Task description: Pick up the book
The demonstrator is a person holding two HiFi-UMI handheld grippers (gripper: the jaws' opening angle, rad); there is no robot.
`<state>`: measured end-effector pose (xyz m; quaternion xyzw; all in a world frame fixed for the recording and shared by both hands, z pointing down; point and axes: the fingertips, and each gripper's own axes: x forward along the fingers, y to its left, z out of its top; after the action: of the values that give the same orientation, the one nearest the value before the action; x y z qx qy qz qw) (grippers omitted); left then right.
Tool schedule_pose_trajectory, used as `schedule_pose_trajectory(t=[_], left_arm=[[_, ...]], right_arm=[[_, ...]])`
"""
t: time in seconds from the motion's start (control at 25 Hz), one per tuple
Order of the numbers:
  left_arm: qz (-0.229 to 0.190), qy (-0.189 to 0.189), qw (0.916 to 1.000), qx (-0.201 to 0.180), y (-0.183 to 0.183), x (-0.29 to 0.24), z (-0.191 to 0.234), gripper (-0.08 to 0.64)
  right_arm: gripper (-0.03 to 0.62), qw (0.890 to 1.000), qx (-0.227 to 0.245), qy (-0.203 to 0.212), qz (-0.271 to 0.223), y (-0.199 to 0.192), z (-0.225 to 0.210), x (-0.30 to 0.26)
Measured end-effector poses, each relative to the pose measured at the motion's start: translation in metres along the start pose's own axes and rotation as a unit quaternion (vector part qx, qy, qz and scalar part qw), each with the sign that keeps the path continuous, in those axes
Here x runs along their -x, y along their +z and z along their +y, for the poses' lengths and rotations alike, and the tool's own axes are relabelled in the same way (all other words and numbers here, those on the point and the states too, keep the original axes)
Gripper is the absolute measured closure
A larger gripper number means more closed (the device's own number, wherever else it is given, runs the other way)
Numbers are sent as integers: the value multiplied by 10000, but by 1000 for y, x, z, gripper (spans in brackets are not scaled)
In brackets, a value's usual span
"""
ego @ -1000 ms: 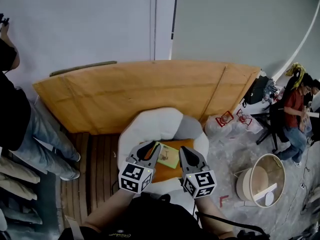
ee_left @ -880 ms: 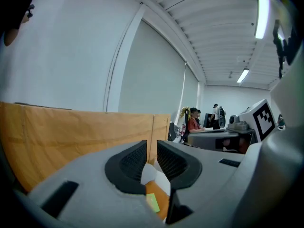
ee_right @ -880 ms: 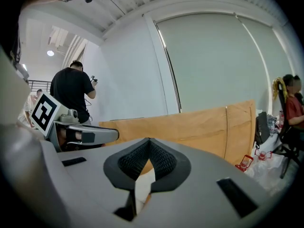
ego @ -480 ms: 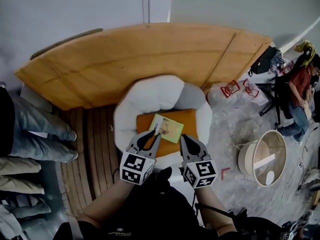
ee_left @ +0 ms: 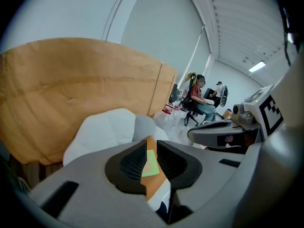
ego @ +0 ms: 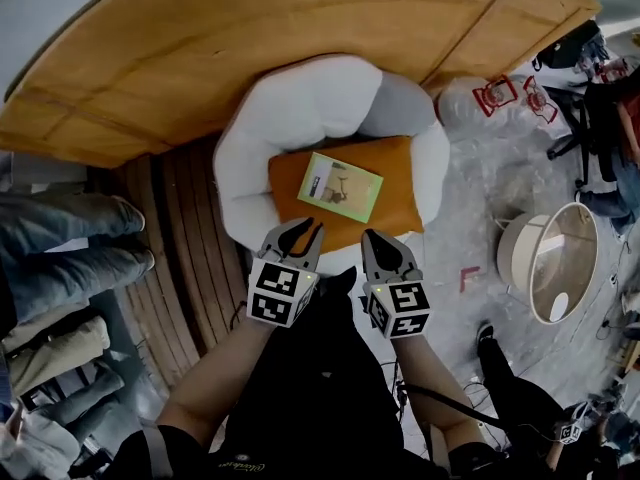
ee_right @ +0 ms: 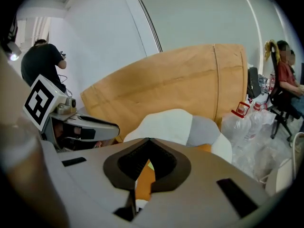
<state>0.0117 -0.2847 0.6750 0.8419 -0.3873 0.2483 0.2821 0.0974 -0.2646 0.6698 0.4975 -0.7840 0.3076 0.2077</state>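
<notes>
My own jaws mostly hide the book; left hand-held gripper and right hand-held gripper, pressed together and empty, sit at the orange cushion's lower edge.

the book looks like glossy paper; the orange cushion matt cloth.

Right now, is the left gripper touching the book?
Apart. The head view shows a strip of orange cushion between the left gripper tips and the near edge of the book; nothing sits between its shut jaws.
</notes>
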Motion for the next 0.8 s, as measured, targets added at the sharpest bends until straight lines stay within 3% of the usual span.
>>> schedule_pose_trajectory(t=[0.2, 0.32, 0.56, 0.8], left_arm=[[312, 33, 9995, 42, -21, -49, 20, 499], [569, -20, 9984, 71, -36, -79, 30, 452], [1006, -125, 9948, 50, -76, -131, 61, 342], [1295, -173, 9909, 319, -127, -179, 94, 235]], right_arm=[[589, 9992, -179, -223, 276, -26, -31, -45], [569, 9973, -405, -363, 502, -43, -50, -69], [342, 9919, -792, -399, 912, -84, -84, -118], [242, 9857, -842, -625, 1322, -147, -119, -162]])
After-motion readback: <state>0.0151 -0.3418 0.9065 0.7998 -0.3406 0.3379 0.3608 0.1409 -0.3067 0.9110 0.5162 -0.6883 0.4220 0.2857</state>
